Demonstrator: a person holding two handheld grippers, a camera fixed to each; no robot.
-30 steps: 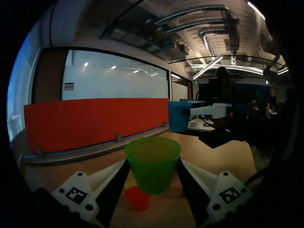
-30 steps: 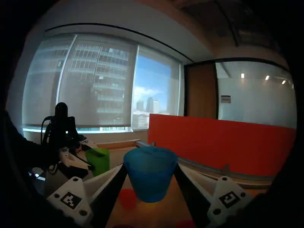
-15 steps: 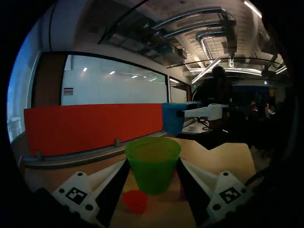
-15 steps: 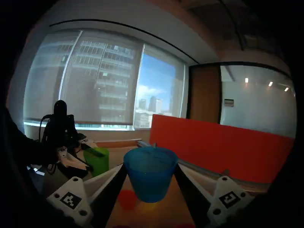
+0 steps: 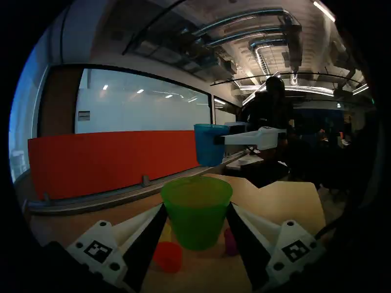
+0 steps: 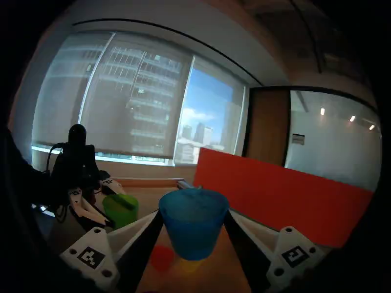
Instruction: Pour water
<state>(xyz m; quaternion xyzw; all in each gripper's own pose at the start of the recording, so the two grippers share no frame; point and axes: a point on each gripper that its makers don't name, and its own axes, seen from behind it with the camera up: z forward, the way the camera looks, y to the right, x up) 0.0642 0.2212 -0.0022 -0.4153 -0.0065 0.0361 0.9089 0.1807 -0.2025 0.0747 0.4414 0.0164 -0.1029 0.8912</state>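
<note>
Since a second ago your blue cup (image 5: 209, 145) has slid leftward and a little higher across the left gripper view, and a purple small cup (image 5: 229, 242) has come into sight beside the green one. Nearest you, the left gripper (image 5: 196, 209) clamps the green cup (image 5: 197, 222) upright, both fingers pressed against its sides. The right gripper (image 6: 193, 215) grips the blue cup the same way, upright and level. Low beside the green cup, two little cups sit on the wooden table (image 5: 288, 200): a red small cup (image 5: 167, 256) and the purple one. In the right gripper view something yellow (image 6: 188, 266) lies beneath the blue cup; you cannot tell what it is. That makes two large cups, two small ones and two grippers. The held cups are well apart, with bare table between them. Farther out, the table ends at a rail (image 5: 122, 195) under the red partition (image 5: 112, 158), and its opposite edge is notched. Farthest off are the windows (image 6: 141, 102) and a person's dark outline (image 5: 273, 107).
</note>
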